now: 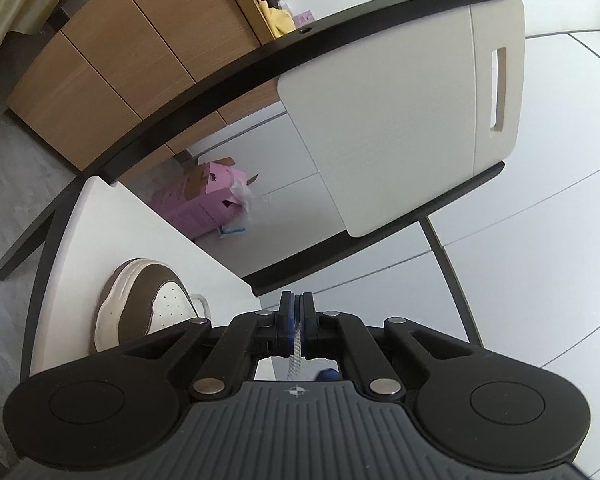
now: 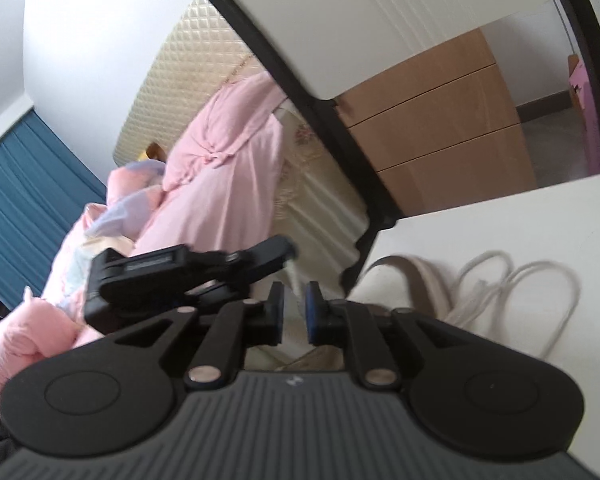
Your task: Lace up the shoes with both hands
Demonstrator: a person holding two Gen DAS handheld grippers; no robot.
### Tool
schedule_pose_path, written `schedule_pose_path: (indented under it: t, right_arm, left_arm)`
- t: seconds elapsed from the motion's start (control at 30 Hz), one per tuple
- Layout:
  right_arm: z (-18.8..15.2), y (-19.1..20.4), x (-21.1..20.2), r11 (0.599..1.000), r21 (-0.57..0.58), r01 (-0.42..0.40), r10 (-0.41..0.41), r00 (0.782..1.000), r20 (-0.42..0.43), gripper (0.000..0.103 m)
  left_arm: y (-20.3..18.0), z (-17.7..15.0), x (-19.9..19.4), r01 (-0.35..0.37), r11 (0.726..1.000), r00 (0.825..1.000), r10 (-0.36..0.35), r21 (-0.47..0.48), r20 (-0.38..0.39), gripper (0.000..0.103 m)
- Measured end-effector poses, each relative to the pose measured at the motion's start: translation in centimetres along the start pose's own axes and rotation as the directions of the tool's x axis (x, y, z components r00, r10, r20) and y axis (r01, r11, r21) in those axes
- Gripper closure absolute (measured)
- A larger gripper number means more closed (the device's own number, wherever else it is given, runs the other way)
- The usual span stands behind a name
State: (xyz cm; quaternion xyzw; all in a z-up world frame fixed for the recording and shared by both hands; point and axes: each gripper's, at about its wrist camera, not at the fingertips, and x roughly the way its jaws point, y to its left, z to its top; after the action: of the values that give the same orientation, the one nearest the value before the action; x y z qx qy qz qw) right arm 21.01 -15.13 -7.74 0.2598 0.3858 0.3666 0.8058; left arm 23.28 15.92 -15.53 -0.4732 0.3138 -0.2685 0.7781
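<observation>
In the left wrist view, the left gripper (image 1: 297,304) has its two black fingers with blue pads pressed together on a white braided shoelace (image 1: 295,346), which runs down between the pads toward the camera. Below and to the left, a brown-and-cream sneaker with a perforated white toe panel (image 1: 140,302) lies on the white tabletop with a dark edge (image 1: 112,220), its toe pointing away from the gripper. Beyond the table stands a chair with a cream slatted back and black frame (image 1: 400,120). A pink cardboard box (image 1: 204,204) sits on the pale floor by a wooden drawer cabinet (image 1: 112,60).

In the right wrist view, the right gripper (image 2: 294,312) is released, a clear gap between its fingers and nothing in it. It hangs at the table edge. To its right, loose loops of the white shoelace (image 2: 512,284) lie on the white tabletop (image 2: 520,216). The left gripper (image 2: 172,276), blurred, sits just left of it. Behind are a pink quilt (image 2: 220,184) and a blue curtain (image 2: 24,200).
</observation>
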Motion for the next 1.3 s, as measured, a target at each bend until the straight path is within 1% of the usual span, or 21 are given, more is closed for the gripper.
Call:
schedule_pose_path:
  t: [0.07, 0.1, 0.13, 0.2, 0.23, 0.27, 0.3, 0.37, 0.4, 0.47, 0.5, 0.67, 0.7, 0.73, 0.8, 0.97, 1.3]
  right_arm:
    - [-0.5, 0.2, 0.2, 0.999, 0.04, -0.033, 0.032, 0.999, 0.003, 0.083]
    - [-0.7, 0.2, 0.3, 0.997, 0.06, -0.049, 0.049, 0.999, 0.006, 0.08]
    - [-1.0, 0.3, 0.3, 0.995, 0.079, -0.065, 0.065, 0.998, 0.008, 0.074]
    - [-1.4, 0.5, 0.5, 0.988, 0.118, -0.098, 0.097, 0.995, 0.014, 0.073]
    - [-1.7, 0.0, 0.7, 0.98, 0.164, -0.108, 0.106, 0.994, 0.02, 0.073]
    - [-2.0, -0.8, 1.0, 0.963, 0.238, -0.125, 0.119, 0.992, 0.04, 0.073]
    - [-2.4, -1.8, 1.2, 0.936, 0.317, -0.151, 0.136, 0.988, 0.071, 0.073]
    - [-3.1, -3.7, 1.3, 0.863, 0.461, -0.204, 0.152, 0.977, 0.148, 0.073]
    - [-3.5, -4.5, 1.3, 0.825, 0.516, -0.229, 0.152, 0.97, 0.188, 0.073]
    - [-3.9, -5.3, 1.2, 0.78, 0.569, -0.26, 0.143, 0.96, 0.243, 0.073]
    - [-4.0, -5.5, 1.2, 0.768, 0.582, -0.268, 0.137, 0.956, 0.26, 0.073]
    - [-3.7, -5.7, 1.0, 0.749, 0.598, -0.287, 0.107, 0.942, 0.318, 0.073]
    - [-3.6, -5.8, 0.9, 0.746, 0.601, -0.287, 0.098, 0.94, 0.328, 0.079]
    - [-3.5, -5.9, 0.8, 0.745, 0.602, -0.287, 0.09, 0.938, 0.335, 0.088]
    - [-3.4, -6.0, 0.7, 0.746, 0.602, -0.285, 0.078, 0.935, 0.345, 0.095]
    - [-3.1, -5.9, 0.7, 0.758, 0.588, -0.282, 0.07, 0.931, 0.357, 0.097]
    - [-2.9, -6.2, 0.5, 0.767, 0.581, -0.273, 0.059, 0.931, 0.36, 0.098]
  left_arm:
    - [0.0, 0.0, 0.0, 0.005, 1.0, 1.0, -0.005, -0.007, 0.004, 0.1]
    - [0.0, -0.1, 0.1, 0.005, 1.0, 1.0, -0.005, -0.006, 0.002, 0.1]
    - [0.0, -0.1, 0.1, 0.008, 1.0, 1.0, -0.008, -0.01, 0.002, 0.1]
    - [0.1, -0.1, 0.1, 0.018, 1.0, 1.0, -0.018, -0.023, 0.004, 0.1]
    - [0.2, -0.1, 0.1, 0.025, 0.999, 1.0, -0.025, -0.031, 0.006, 0.1]
    - [0.2, -0.1, 0.1, 0.031, 0.999, 0.999, -0.031, -0.04, 0.008, 0.1]
    - [0.3, -0.1, 0.2, 0.039, 0.998, 0.999, -0.039, -0.05, 0.007, 0.1]
    - [0.4, -0.1, 0.2, 0.039, 0.998, 0.999, -0.038, -0.058, 0.005, 0.1]
    - [0.4, -0.1, 0.3, 0.037, 0.997, 0.999, -0.037, -0.061, 0.004, 0.1]
    - [0.5, -0.1, 0.4, 0.037, 0.997, 0.999, -0.037, -0.069, -0.002, 0.1]
    - [0.4, -0.2, 0.4, 0.037, 0.997, 0.999, -0.037, -0.066, -0.004, 0.1]
    - [0.1, -0.4, 0.6, 0.049, 0.997, 0.999, -0.05, -0.06, -0.016, 0.1]
    - [0.2, -0.4, 0.6, 0.052, 0.997, 0.998, -0.053, -0.063, -0.017, 0.1]
    - [0.2, -0.4, 0.6, 0.055, 0.996, 0.998, -0.056, -0.067, -0.018, 0.1]
    - [0.4, -0.4, 0.6, 0.063, 0.995, 0.998, -0.064, -0.079, -0.019, 0.1]
    - [0.6, -0.4, 0.6, 0.084, 0.991, 0.996, -0.086, -0.103, -0.017, 0.1]
    - [0.7, -0.4, 0.6, 0.077, 0.991, 0.997, -0.079, -0.109, -0.017, 0.1]
